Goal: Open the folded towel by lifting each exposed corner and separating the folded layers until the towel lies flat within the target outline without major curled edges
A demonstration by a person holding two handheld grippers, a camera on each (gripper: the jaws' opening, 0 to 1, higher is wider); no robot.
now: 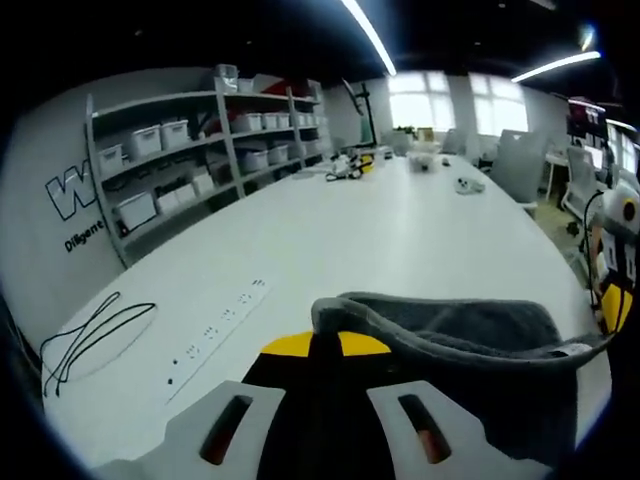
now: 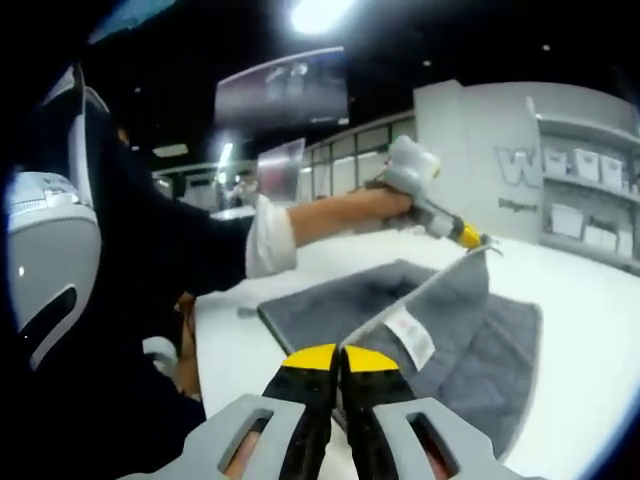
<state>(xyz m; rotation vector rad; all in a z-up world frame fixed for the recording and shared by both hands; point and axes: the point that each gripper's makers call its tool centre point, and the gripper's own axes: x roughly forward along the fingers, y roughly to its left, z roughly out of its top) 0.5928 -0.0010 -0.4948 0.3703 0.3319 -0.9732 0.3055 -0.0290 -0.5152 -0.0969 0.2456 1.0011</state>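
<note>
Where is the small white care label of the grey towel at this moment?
In the right gripper view, the white care label sits on the lifted edge of the grey terry towel, just above the right tool and its yellow-tipped black jaws.

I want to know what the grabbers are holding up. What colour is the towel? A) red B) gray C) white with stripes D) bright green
B: the towel is gray, with a small white tag; the left gripper and the right gripper each pinch an edge of it above the white table.
</note>
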